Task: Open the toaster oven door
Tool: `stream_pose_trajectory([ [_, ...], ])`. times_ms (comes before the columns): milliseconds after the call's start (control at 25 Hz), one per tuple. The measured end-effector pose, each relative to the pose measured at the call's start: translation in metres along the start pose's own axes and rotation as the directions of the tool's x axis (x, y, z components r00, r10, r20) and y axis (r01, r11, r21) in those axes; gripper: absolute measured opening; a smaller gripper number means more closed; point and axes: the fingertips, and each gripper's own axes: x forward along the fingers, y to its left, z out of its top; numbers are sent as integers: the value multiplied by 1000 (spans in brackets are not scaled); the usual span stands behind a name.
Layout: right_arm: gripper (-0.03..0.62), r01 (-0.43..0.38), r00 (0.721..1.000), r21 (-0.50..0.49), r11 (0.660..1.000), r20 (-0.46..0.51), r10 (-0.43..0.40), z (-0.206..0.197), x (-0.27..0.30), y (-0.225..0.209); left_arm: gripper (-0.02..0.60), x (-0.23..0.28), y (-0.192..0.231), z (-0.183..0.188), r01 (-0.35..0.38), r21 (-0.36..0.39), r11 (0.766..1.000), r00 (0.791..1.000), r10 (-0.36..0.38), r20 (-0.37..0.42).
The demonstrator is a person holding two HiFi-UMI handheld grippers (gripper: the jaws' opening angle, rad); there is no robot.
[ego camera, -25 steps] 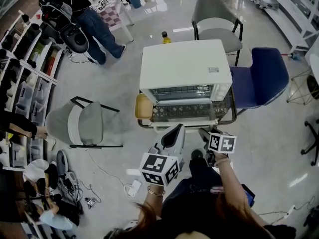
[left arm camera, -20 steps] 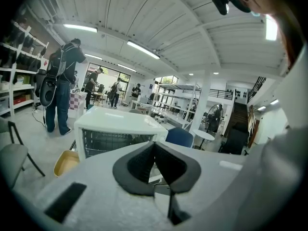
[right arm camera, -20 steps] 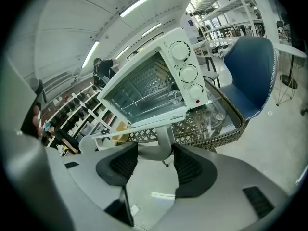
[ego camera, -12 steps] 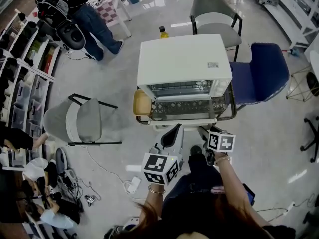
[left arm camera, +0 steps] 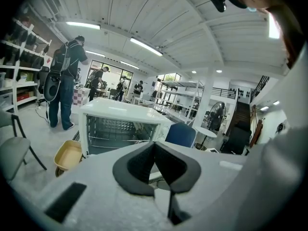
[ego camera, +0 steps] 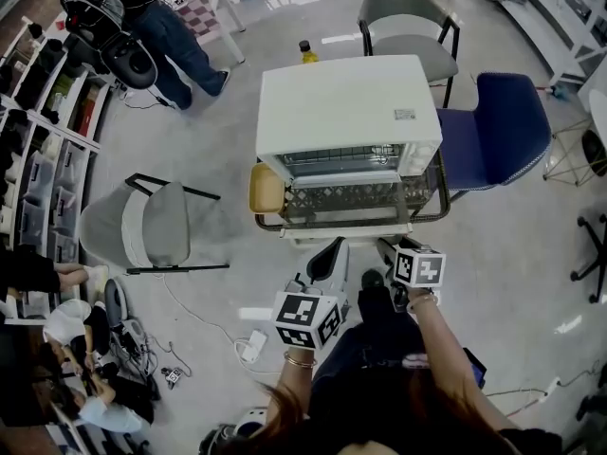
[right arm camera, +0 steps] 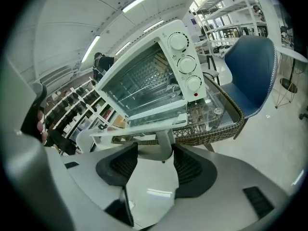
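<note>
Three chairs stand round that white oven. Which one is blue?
The blue padded chair at the white toaster oven's right in the head view. Both others are grey: the chair behind the oven and the chair to its left.

Toaster oven (left arm camera: 118,129) base hidden behind left gripper (left arm camera: 154,146), dial (right arm camera: 186,64) markings unreadable

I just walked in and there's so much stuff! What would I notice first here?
First comes the big white toaster oven in the middle, sitting on a wicker table with its door folded down open. Just in front of it, the right tongs pinch the door handle, while the left tongs are shut and empty. A bright blue chair stands at the oven's right.
</note>
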Motion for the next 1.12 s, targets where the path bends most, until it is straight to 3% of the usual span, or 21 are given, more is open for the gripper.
stream_pose_trajectory([
  [320,229,23,999,-28,999,-22,-24,-7,5,-6,14,7,1,-22,-3,36,999,1000,4,-21],
  [1120,225,61,995,-76,995,-69,-66,-44,32,-28,14,26,12,-65,12,6,1000,999,-12,-32],
])
